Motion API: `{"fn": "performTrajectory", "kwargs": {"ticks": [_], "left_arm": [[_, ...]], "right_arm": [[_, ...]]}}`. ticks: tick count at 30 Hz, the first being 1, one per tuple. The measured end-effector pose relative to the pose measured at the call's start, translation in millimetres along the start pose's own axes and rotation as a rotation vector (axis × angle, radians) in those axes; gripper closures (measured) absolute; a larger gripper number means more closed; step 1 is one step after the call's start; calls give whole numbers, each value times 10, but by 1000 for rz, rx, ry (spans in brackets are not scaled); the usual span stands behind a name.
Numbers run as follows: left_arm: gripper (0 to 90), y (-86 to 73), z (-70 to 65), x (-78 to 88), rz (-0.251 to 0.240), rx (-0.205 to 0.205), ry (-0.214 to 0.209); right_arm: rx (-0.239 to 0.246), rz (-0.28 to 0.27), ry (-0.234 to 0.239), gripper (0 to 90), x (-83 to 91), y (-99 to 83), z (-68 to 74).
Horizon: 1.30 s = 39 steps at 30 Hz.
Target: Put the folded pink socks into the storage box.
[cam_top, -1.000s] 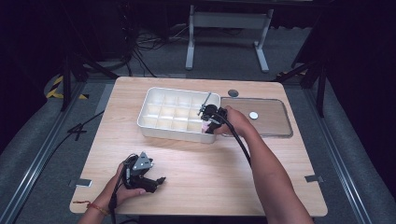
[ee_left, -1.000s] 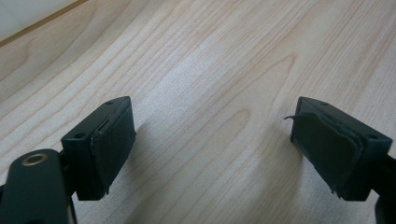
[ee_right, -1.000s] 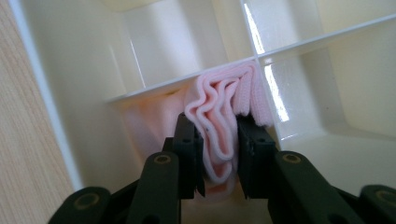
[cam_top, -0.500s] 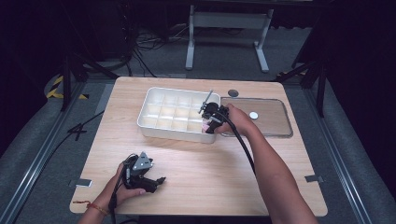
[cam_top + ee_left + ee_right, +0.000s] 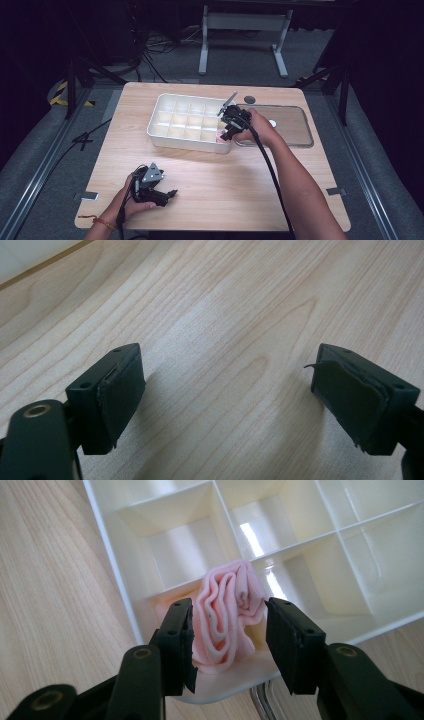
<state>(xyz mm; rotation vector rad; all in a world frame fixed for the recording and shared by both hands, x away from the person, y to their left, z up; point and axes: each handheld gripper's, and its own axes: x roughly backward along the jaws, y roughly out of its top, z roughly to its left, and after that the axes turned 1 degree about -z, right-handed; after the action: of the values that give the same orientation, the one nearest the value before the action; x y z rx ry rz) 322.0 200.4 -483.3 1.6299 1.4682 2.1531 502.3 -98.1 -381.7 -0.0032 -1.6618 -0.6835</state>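
Your right gripper hangs over the near right corner of the white plastic compartment tray, which sits on the light wooden table. In the right gripper view its jaws have just been opening: they stand partly apart, with the folded pink cloth between them. The left pad looks to be against the cloth's folds or very nearly so, and there is a gap between the cloth and the right pad, so you are not clamping it. The pink cloth stands bunched in upright pleats in the corner compartment nearest the gripper, its lower folds resting on the compartment floor and its top rising above the divider walls. In the high view only a small pink patch shows at that corner, just below the gripper.

Just beside the tray on its right lies a clear rectangular plastic lid flat on the table, and your right hand reaches across its near left corner.

Your left gripper rests low at the near left part of the table, well apart from the tray. Its jaws stand wide, with nothing between them but bare wood grain.
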Motion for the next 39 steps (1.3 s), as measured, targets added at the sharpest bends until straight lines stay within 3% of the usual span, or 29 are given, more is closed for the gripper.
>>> {"fn": "performTrajectory", "kwargs": {"ticks": [7, 18, 24, 39], "left_arm": [[141, 4, 4, 8, 11, -5, -2], [141, 4, 4, 8, 10, -3, -3], [141, 2, 3, 4, 6, -4, -1], [138, 4, 3, -3, 4, -4, -2]], "right_arm": [[-1, -52, -18, 507, 86, -60, 15], [15, -129, -94, 445, 228, -166, 106], [6, -170, -101, 428, 307, -241, 122], [17, -212, -150, 377, 465, -432, 220]]}}
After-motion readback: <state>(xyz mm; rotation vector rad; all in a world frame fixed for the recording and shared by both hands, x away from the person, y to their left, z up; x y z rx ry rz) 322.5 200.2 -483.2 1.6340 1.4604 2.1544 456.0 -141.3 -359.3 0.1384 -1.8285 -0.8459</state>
